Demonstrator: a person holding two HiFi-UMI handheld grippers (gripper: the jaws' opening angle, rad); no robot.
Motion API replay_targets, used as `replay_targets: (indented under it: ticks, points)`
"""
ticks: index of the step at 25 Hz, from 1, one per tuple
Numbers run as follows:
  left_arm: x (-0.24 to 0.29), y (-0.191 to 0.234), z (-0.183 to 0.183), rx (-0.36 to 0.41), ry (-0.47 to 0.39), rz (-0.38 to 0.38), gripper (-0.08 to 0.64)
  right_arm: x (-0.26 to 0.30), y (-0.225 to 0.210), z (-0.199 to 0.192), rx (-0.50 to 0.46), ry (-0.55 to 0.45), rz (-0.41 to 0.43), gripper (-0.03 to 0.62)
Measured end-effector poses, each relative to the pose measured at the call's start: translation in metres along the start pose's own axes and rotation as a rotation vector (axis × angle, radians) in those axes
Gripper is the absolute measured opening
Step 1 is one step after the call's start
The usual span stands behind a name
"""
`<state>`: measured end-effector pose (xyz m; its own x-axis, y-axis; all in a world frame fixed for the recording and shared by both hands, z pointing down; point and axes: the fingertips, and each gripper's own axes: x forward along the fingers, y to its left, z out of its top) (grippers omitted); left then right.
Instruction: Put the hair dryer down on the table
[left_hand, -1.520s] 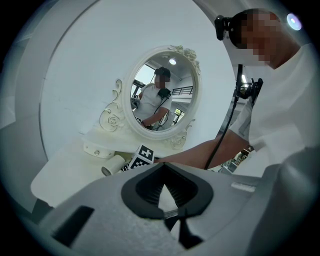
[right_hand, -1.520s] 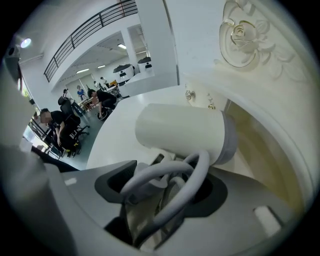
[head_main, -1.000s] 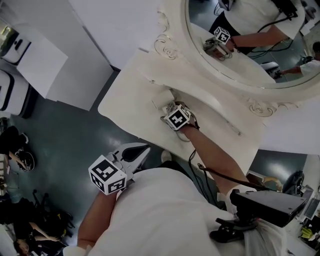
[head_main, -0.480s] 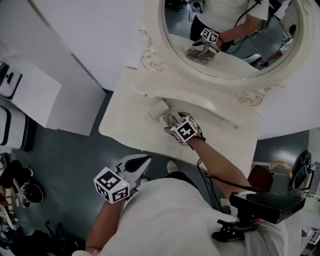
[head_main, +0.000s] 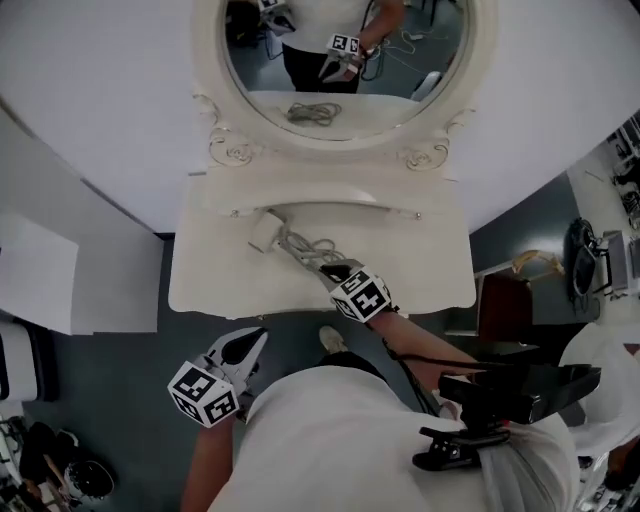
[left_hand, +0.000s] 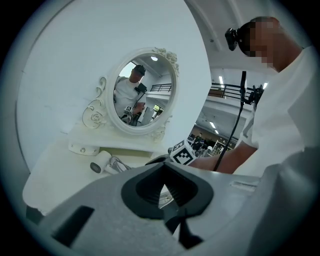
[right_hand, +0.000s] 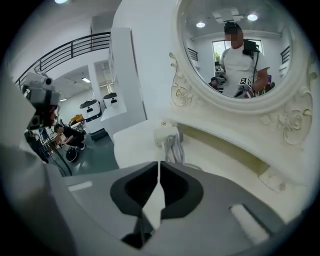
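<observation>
Smooth white tubular hair dryer (head_main: 265, 232) lies on the glossy cream table (head_main: 205, 288), just beyond the right gripper (head_main: 335, 273), whose jaws have just closed together, empty.

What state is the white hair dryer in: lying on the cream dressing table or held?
Lying: the white hair dryer rests flat on the cream dressing table, grey cord beside it.

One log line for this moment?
dryer: lying on table, free | right gripper: jaws just closed, empty, clear of dryer | left gripper: shut, empty, short of table
</observation>
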<state>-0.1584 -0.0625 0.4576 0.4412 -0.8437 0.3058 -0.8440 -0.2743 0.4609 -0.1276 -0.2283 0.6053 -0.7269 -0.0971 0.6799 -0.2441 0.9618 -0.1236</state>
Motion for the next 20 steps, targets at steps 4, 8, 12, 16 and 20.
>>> replay_targets:
  ticks: [4, 8, 12, 16, 20]
  points:
    - [-0.004, -0.005, -0.017, 0.031, 0.053, -0.018, -0.005, -0.026, 0.048, -0.020, 0.027, -0.004, 0.061, 0.000]
    - [-0.006, -0.017, -0.031, 0.085, 0.106, -0.058, -0.005, -0.051, 0.087, -0.030, 0.035, -0.026, 0.078, 0.000]
    - [-0.010, -0.030, -0.041, 0.145, 0.137, -0.088, -0.005, -0.072, 0.113, -0.030, 0.016, -0.059, 0.067, 0.000]
    - [-0.021, -0.042, -0.056, 0.159, 0.150, -0.115, -0.006, -0.088, 0.138, -0.035, -0.007, -0.086, 0.059, 0.000]
    - [-0.035, -0.048, -0.071, 0.158, 0.159, -0.126, -0.005, -0.099, 0.164, -0.046, -0.027, -0.077, 0.058, 0.000]
